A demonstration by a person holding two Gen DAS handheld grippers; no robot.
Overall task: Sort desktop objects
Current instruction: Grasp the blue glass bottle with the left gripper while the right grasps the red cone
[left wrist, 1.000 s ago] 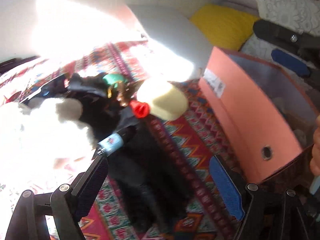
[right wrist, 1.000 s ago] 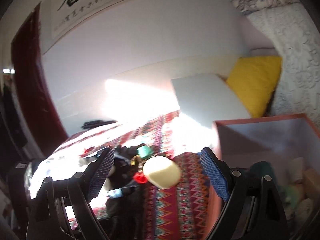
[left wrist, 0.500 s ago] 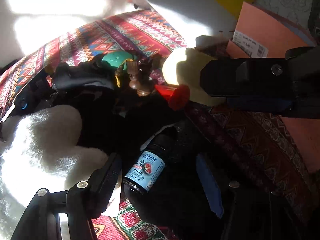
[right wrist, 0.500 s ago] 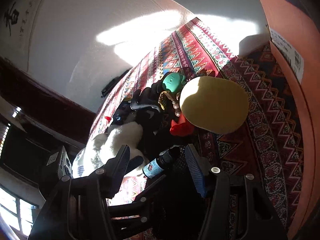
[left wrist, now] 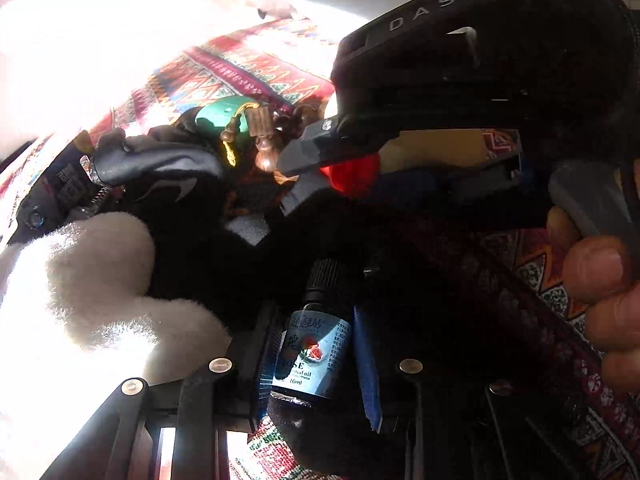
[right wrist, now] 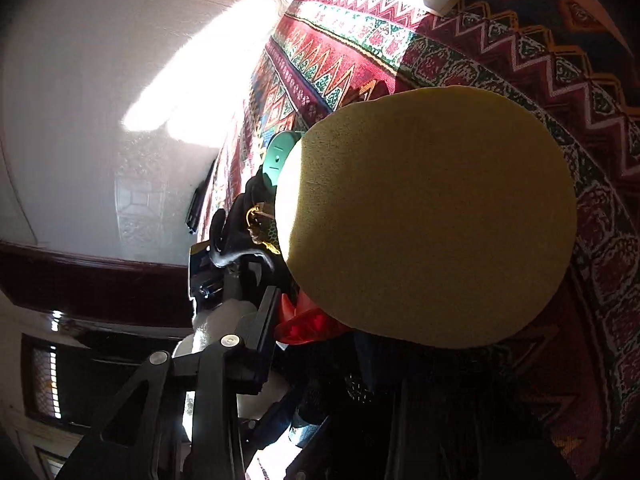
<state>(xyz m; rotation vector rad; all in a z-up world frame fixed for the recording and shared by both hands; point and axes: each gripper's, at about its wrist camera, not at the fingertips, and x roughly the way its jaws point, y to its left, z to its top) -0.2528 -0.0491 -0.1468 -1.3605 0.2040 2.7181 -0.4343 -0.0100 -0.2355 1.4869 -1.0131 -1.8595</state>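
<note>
A small dark essential-oil bottle (left wrist: 314, 344) with a blue rose label lies between the pads of my left gripper (left wrist: 316, 356). Both pads press its sides. My right gripper (left wrist: 306, 176) reaches in from the upper right. Its two fingers sit above and below a red plastic piece (left wrist: 354, 172) and the edge of a round yellow sponge (left wrist: 436, 148). In the right wrist view the yellow sponge (right wrist: 428, 216) fills the middle. The red piece (right wrist: 306, 326) lies beside the left finger (right wrist: 262, 332). The other finger is lost in shadow.
A heap lies on the patterned cloth (left wrist: 248, 68): a white plush (left wrist: 100, 280), a black glove (left wrist: 160, 160), a green round case (left wrist: 222, 114) and a wooden bead charm (left wrist: 264, 140). A person's fingers (left wrist: 600, 280) hold the right gripper's handle.
My left gripper moved in and narrowed onto the oil bottle. The right gripper dropped down close to the yellow sponge and the red piece, its fingers nearer together.
</note>
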